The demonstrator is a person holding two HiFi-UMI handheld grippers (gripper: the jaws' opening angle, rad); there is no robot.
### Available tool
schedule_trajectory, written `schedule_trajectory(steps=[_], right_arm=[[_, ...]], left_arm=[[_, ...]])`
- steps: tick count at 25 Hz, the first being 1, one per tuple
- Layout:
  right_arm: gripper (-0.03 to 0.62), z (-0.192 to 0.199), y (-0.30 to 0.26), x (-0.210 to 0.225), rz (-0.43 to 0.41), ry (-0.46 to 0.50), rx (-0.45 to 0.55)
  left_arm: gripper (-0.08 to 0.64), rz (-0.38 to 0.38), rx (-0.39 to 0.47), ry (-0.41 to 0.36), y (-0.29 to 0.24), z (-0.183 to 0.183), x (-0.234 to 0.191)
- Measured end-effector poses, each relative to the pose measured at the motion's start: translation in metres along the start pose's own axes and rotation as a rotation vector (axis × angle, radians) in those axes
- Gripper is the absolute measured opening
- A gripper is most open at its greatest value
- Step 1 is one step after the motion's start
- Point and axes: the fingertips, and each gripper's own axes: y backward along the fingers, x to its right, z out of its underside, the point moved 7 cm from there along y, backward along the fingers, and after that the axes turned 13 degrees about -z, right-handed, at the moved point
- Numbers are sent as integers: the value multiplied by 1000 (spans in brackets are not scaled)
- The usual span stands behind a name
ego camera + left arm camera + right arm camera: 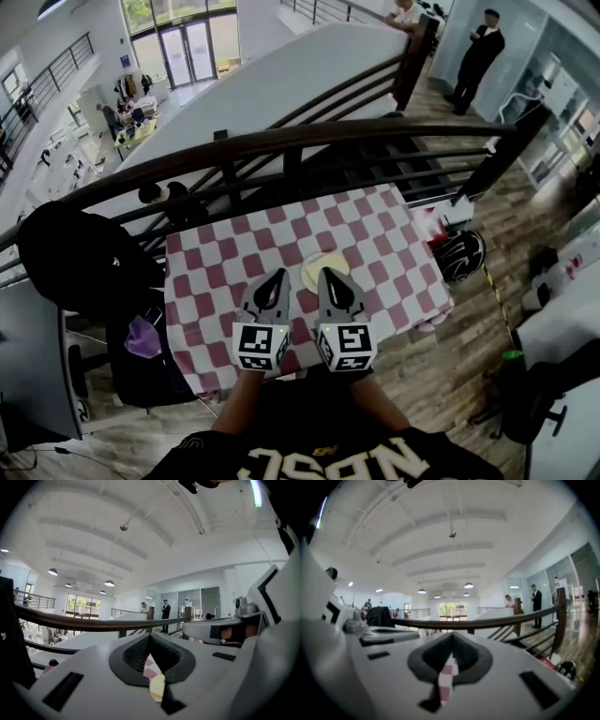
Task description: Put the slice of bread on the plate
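Note:
A small pale round plate (325, 265) lies on the table with the red-and-white checked cloth (216, 281), near its middle. The plate's top looks cream; I cannot tell a slice of bread apart from it. Both grippers are held up side by side over the table's near half, pointing away from me. My left gripper (279, 276) has its jaws together with nothing in them, and so does my right gripper (327, 274). In the left gripper view the left gripper (151, 639) shows only a thin slit, with checked cloth and a pale patch (158, 686) behind. The right gripper (451, 642) shows cloth through its slit.
A dark wooden railing (309, 141) runs just beyond the table, with a staircase behind. A black jacket on a chair (80, 258) stands at the table's left. A helmet (459, 255) lies on the floor at the right. People stand at the far right (480, 56).

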Motion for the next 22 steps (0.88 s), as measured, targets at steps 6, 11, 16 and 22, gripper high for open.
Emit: schedule_trajectory(steps=[6,11,16,22], right_arm=[[15,2,7,2,56,4,3],[15,16,5,2,50,-1,-33],[15,20,5,3,53,7,-42],[15,16,-3,9,63,19,-26]], left_arm=[[18,21,27,-23,7,-7,2],[18,46,65,-15,6,-10,5],[18,34,64,-21,-1,-9,0],[18,41,49,-29,-14,-8,-8]])
